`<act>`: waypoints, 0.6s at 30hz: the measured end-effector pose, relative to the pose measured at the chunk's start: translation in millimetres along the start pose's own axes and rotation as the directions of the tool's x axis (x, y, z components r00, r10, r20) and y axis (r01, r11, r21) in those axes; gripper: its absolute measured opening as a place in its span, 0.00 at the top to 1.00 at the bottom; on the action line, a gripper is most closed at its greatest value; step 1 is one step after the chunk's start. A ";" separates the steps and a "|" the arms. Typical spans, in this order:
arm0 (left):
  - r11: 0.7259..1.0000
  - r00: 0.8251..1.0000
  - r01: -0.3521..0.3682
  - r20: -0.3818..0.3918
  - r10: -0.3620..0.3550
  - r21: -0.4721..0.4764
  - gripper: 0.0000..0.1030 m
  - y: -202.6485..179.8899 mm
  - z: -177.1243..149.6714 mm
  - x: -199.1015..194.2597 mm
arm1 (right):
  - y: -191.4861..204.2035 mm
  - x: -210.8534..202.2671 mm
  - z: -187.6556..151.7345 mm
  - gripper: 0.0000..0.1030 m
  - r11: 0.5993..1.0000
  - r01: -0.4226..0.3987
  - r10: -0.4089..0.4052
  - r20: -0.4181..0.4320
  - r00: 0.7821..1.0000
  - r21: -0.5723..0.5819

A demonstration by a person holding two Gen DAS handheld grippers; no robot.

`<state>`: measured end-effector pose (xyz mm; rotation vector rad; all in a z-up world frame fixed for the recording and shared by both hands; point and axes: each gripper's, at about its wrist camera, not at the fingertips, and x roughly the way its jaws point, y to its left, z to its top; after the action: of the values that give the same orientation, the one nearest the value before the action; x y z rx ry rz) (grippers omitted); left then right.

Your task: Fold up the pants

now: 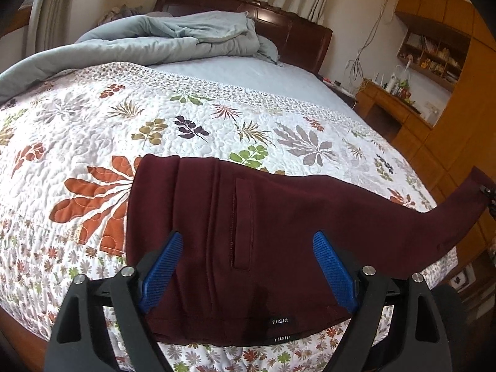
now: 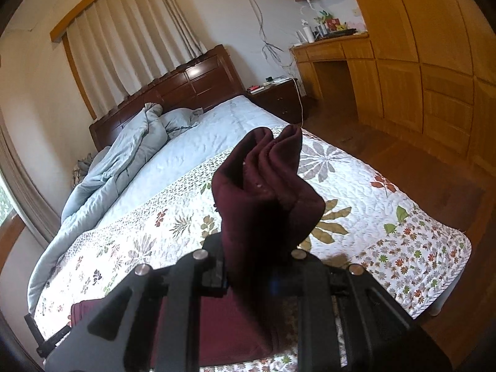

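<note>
Dark maroon pants (image 1: 266,226) lie on the floral quilt (image 1: 124,130) near the bed's front edge, waist end toward me, with a "FUSHI" label at the hem. My left gripper (image 1: 248,266) is open, its blue pads (image 1: 162,269) spread above the waist part, holding nothing. The leg end rises off the bed at the far right, held by the right gripper (image 1: 488,197). In the right wrist view my right gripper (image 2: 260,266) is shut on a bunched leg end of the pants (image 2: 266,179), lifted above the quilt (image 2: 372,217).
A crumpled grey-blue duvet (image 1: 173,37) lies at the head of the bed by the dark wooden headboard (image 1: 291,24). A wooden desk and wardrobe (image 2: 418,62) stand to the right, with a nightstand (image 2: 279,93) and wooden floor beside the bed.
</note>
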<state>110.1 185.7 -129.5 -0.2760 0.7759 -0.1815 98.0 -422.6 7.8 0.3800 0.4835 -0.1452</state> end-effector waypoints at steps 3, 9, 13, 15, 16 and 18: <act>0.999 1.000 0.018 0.004 -0.018 -0.029 0.16 7.0 -0.9 -1.9 | 15.7 -1.7 -0.9 0.83 0.999 0.003 -0.003 0.000 1.000 -0.032; 0.999 0.999 0.037 0.009 -0.037 -0.035 0.16 10.1 -3.4 -4.7 | 44.3 -0.5 -5.9 0.83 0.995 0.005 -0.005 0.002 1.000 -0.099; 0.998 0.999 0.049 0.015 -0.048 -0.044 0.16 12.0 -4.4 -7.0 | 59.5 3.9 -8.7 0.83 0.991 -0.004 0.003 -0.006 1.000 -0.133; 0.998 0.999 0.050 0.014 -0.049 -0.047 0.16 12.2 -5.2 -7.6 | 68.9 6.4 -10.6 0.83 0.988 -0.008 0.007 -0.009 1.000 -0.157; 0.998 0.999 0.050 0.013 -0.049 -0.047 0.16 12.1 -5.1 -7.5 | 71.4 7.2 -11.4 0.83 0.987 -0.010 0.009 -0.011 1.000 -0.163; 0.998 0.999 0.050 0.011 -0.049 -0.046 0.16 12.2 -5.6 -7.5 | 78.5 9.9 -13.7 0.83 0.983 -0.015 0.012 -0.018 1.000 -0.182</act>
<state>101.6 198.3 -132.1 -0.3403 0.7643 -0.2085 118.4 -345.5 17.1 0.2058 0.5063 -0.0836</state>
